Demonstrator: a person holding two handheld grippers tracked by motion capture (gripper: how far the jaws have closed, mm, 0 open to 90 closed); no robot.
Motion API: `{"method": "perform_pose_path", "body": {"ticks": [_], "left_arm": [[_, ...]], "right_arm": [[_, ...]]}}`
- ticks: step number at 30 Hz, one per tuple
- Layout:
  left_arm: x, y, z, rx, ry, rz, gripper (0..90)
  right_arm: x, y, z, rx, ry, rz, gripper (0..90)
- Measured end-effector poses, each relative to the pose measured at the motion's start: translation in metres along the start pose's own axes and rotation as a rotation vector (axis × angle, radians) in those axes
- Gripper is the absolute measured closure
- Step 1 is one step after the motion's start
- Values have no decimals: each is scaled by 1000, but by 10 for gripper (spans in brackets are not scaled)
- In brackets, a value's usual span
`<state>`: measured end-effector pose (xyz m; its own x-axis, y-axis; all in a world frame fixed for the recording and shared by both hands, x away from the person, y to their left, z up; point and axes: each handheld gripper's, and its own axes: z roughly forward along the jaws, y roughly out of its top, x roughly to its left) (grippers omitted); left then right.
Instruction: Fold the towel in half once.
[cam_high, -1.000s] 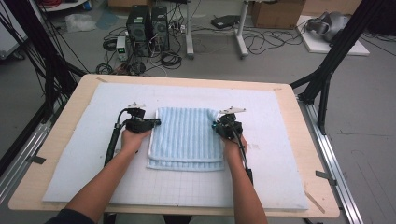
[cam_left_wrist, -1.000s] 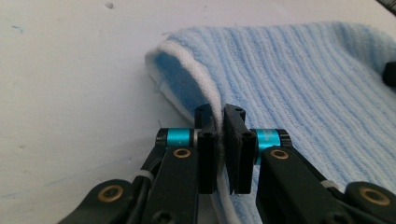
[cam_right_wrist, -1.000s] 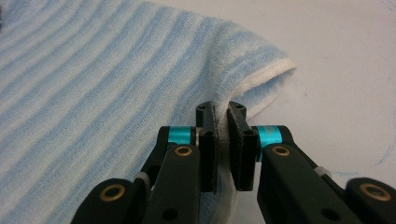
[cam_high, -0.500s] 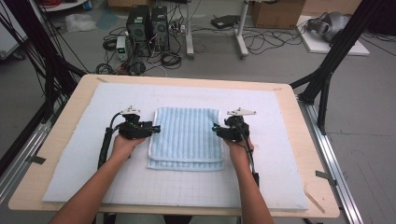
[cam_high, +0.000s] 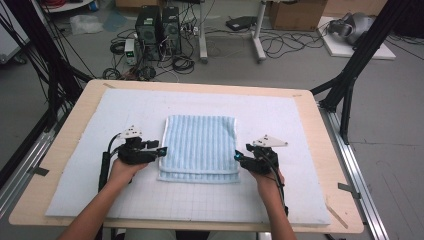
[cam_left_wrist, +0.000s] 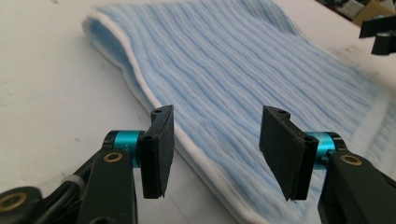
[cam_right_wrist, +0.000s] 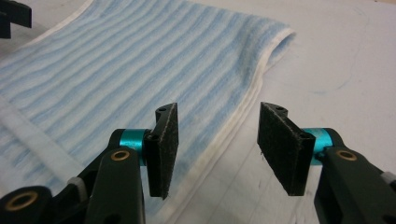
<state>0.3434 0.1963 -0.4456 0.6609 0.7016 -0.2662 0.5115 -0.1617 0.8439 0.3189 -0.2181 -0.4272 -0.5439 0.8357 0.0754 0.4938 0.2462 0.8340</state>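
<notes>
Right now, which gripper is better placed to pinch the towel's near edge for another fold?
Left, slightly: the left gripper sits closer to the folded towel, whose edge lies between its open jaws; the right gripper straddles its hem.

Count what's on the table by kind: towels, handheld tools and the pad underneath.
Folded blue striped towel: 1
Handheld tools: 2, the left tool and the right tool, both open beside the towel's edges
White pad covering the table: 1
Total: 4
</notes>
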Motion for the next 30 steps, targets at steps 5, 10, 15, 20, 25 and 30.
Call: {"method": "perform_pose_path", "body": {"ticks": [5,10,15,20,25,30], "left_arm": [[-6,-13,-10,1,-7,-11,461],[-17,-21,-18,-1,-20,6,463],[-26,-25,-20,13,-20,35,483],[-34,-26,-16,51,11,77,528],[-39,-25,-12,99,51,120,582],[-45,-25,-9,128,90,180,737]], "right_arm": [[5,-10,-8,7,6,-3,478],[9,-18,-15,18,5,-5,477],[14,-21,-19,12,17,-5,473],[18,-22,-19,25,24,-21,472],[17,-23,-20,21,28,-19,472],[15,-24,-20,25,27,-19,472]]}}
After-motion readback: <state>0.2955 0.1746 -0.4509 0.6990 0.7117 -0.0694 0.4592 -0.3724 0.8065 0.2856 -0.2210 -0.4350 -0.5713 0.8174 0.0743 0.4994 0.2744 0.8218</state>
